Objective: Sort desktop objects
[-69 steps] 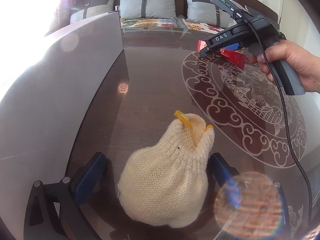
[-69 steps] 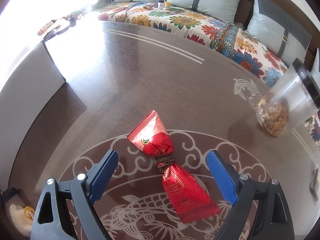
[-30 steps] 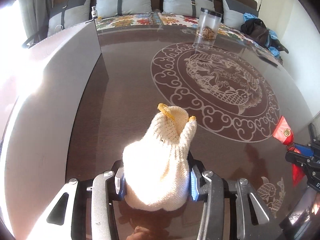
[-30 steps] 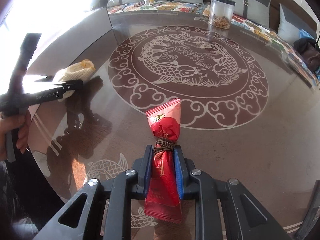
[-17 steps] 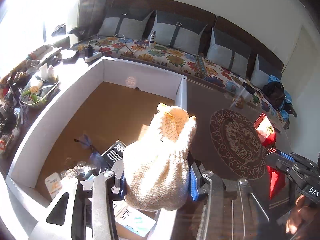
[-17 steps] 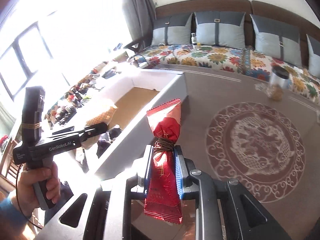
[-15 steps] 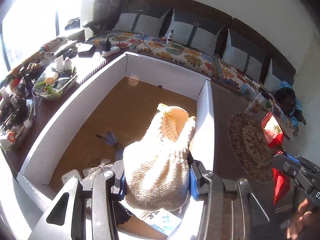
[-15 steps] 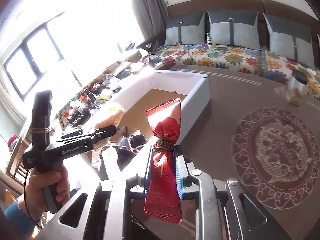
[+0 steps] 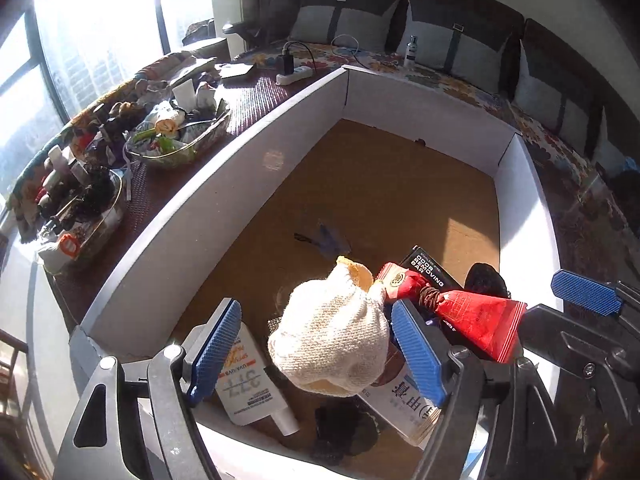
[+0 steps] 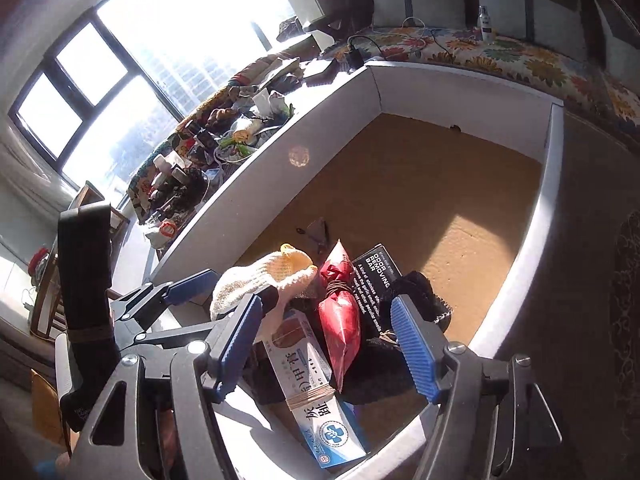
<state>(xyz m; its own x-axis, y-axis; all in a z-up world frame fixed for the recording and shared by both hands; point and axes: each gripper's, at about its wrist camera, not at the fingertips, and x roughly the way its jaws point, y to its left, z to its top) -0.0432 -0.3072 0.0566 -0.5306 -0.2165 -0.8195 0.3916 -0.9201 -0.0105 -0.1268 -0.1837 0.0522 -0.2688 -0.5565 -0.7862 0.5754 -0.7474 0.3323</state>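
- Knitted cream toy (image 9: 332, 344) between the left gripper (image 9: 320, 350) pads, over the big white box (image 9: 224, 184); jaws opening, not pressing.
- Red candy packet (image 10: 340, 316) between the right gripper (image 10: 326, 344) pads; jaws opening, not squeezing.
- Below, inside the box: black card (image 10: 374, 276), white tube (image 9: 248, 384), medicine carton (image 10: 308, 384).
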